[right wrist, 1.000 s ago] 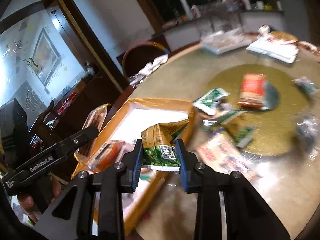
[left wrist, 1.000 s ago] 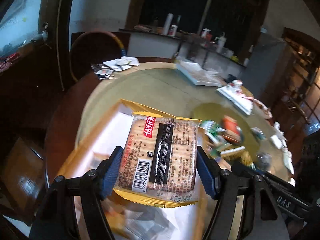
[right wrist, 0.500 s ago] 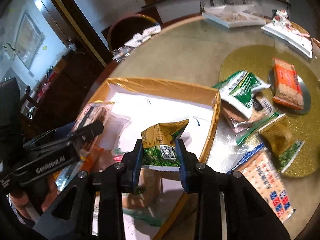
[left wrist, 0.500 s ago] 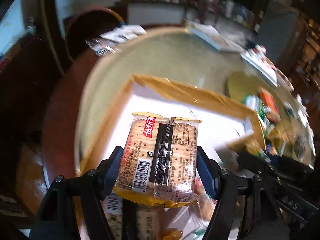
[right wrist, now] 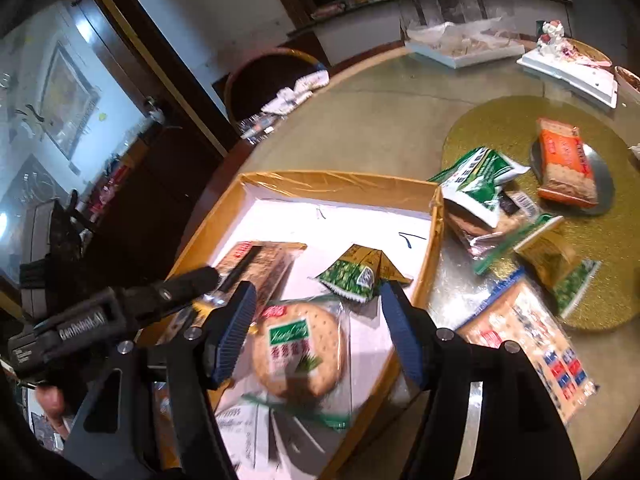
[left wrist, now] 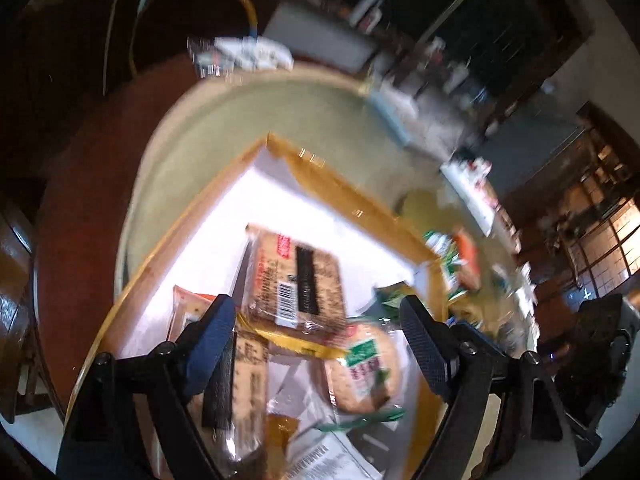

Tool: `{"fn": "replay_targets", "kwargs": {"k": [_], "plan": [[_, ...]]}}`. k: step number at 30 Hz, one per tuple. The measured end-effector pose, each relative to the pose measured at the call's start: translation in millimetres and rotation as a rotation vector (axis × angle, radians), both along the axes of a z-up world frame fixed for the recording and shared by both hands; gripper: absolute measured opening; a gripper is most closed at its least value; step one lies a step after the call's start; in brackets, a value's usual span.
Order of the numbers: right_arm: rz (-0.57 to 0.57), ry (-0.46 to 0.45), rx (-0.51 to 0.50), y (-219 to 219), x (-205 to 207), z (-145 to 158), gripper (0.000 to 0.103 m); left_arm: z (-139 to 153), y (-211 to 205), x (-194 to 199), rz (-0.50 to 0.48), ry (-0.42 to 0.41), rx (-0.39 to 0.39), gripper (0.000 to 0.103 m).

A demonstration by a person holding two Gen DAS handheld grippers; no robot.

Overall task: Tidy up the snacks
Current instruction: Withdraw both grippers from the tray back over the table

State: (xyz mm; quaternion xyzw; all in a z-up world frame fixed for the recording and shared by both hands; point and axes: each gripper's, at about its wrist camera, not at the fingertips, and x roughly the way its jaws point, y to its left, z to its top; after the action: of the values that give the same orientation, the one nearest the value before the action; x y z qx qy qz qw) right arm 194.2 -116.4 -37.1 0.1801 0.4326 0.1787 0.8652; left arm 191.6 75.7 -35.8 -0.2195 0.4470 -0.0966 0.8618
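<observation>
1. Fingers [left wrist: 210,344] of left gripper [left wrist: 316,344] spread, empty, above gold tray [right wrist: 340,184].
2. Fingers [right wrist: 236,332] of right gripper [right wrist: 316,332] spread, empty.
3. Cracker pack [left wrist: 298,284], green packet [right wrist: 352,276], round biscuit [right wrist: 300,352] lying inside tray.
4. Orange pack [right wrist: 566,162] right of tray, on worktop [right wrist: 380,120].

Left wrist view heavily motion-blurred; right wrist view mostly sharp. Dim room, fisheye corners black. White lining of the shallow gold-rimmed cardboard box [left wrist: 256,216] blows out; glare on the glass-topped round counter [right wrist: 452,300].

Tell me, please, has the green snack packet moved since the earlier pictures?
Yes. The green snack packet has left the right tongs, now open, and lies on the box floor near its right wall.
</observation>
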Motion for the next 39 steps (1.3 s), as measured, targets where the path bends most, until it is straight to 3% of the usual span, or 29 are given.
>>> {"fn": "replay_targets", "kwargs": {"k": [9,15,24,31,39], "plan": [[-0.079,-0.044,0.091,-62,-55,13,0.072,12,-51,-64,0.025,-0.001,-0.048,0.084],[-0.127,0.014,0.139,-104,-80,-5,0.072,23,-93,-81,-0.011,-0.018,0.033,0.084],[-0.153,0.057,0.097,-142,-101,-18,0.072,26,-146,-91,-0.046,-0.01,0.127,0.084],[-0.202,0.088,0.007,-173,-119,-35,0.072,16,-193,-91,-0.118,0.004,0.194,0.084],[-0.222,0.126,-0.013,-198,-125,-54,0.072,3,-216,-90,-0.156,0.033,0.212,0.084]]}}
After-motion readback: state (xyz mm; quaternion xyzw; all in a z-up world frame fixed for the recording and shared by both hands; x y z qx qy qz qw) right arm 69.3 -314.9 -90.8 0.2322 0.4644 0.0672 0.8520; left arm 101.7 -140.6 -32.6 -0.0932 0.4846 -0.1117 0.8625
